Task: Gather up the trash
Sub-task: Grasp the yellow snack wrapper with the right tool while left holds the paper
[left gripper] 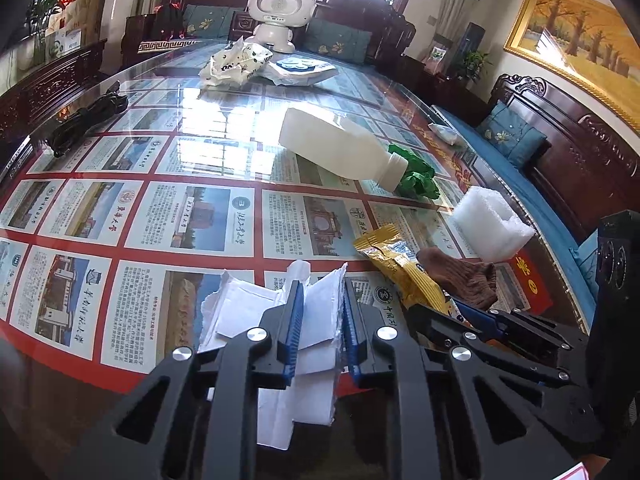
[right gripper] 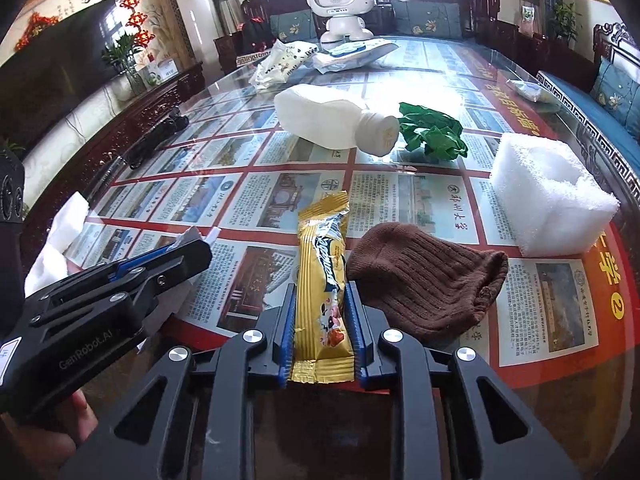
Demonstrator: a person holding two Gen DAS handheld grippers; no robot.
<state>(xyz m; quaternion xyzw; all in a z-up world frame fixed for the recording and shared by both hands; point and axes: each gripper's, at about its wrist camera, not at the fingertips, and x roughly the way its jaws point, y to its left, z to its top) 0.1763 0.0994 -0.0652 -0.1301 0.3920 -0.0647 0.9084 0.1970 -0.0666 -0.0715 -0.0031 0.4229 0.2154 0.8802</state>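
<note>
At the near edge of the glass-topped table (right gripper: 400, 168), my right gripper (right gripper: 320, 300) is clamped on a gold snack wrapper (right gripper: 322, 264), its blue pads pressing both long sides; the wrapper's long axis runs straight away from me along the fingers, crimped far end toward the middle of the table, near end lying between the finger bases. My left gripper (left gripper: 320, 300) is closed on a crumpled white paper (left gripper: 316, 320), whose folds stand up between the pads and spill out to the left and toward me. In the right wrist view the left gripper (right gripper: 192, 252) lies low at the left, just beside the wrapper but apart from it. A brown knitted sock (right gripper: 424, 280) lies just right of my right fingers, its edge close against the right finger. Beyond it, near the table's right edge, stands a white foam block (right gripper: 552, 200). Further out, a white plastic bottle (right gripper: 328, 120) lies on its side, long axis slanting across the table, capped neck toward the right, and a crumpled green wrapper (right gripper: 432, 132) sits just beside that cap. Open tabletop lies between the wrapper's far end and the bottle, and across the left half up to a black cable bundle (left gripper: 88, 120) near the left edge. Two white bags (left gripper: 240, 60) and a white toy robot (left gripper: 276, 12) occupy the far end.
</note>
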